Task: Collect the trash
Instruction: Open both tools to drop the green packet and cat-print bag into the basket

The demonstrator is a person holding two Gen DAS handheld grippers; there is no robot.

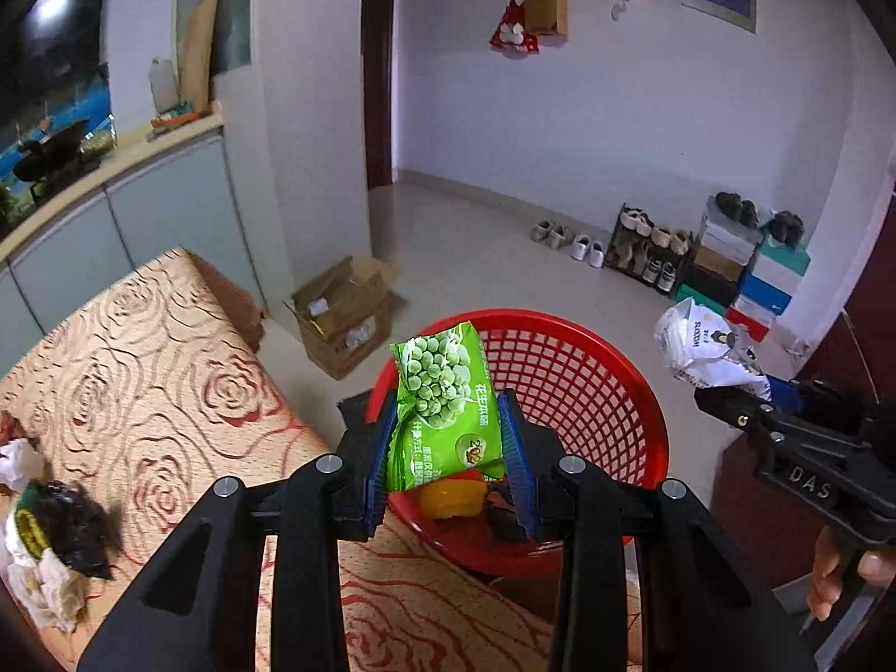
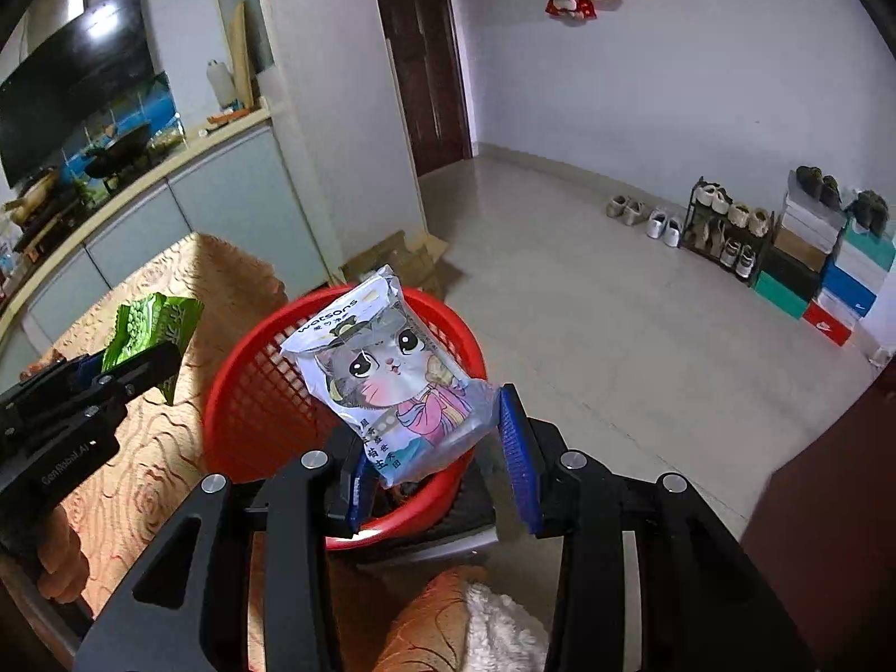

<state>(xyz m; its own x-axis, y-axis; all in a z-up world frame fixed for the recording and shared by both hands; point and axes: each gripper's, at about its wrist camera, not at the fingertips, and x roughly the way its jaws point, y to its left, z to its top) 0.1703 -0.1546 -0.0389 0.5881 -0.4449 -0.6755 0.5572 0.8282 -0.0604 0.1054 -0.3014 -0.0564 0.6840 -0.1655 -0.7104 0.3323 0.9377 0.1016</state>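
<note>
2 packets, green pea packet (image 1: pixel 448 409) in the left gripper (image 1: pixel 451 459) and white cat-print packet (image 2: pixel 392 381) in the right gripper (image 2: pixel 437 459), are best released only once centred over the red basket (image 1: pixel 588 369).

The mouth of the red plastic mesh basket (image 1: pixel 582 369) is open from above, with only a yellow object (image 1: pixel 451 498) and dark scraps low inside it. In the left wrist view, the green pea snack packet (image 1: pixel 448 397) clamped in the left gripper (image 1: pixel 448 465) hangs over the rim at 6 o'clock, and the right gripper (image 1: pixel 767 397) with its white cat-print pouch (image 1: pixel 700 347) stands off at 3 o'clock. The beige rose-patterned tabletop (image 1: pixel 157 392) borders the basket from 7 to 9 o'clock, an open cardboard box (image 1: pixel 341 313) stands at 10 o'clock, and bare tiled floor (image 1: pixel 493 263) lies beyond 12 o'clock.
</note>
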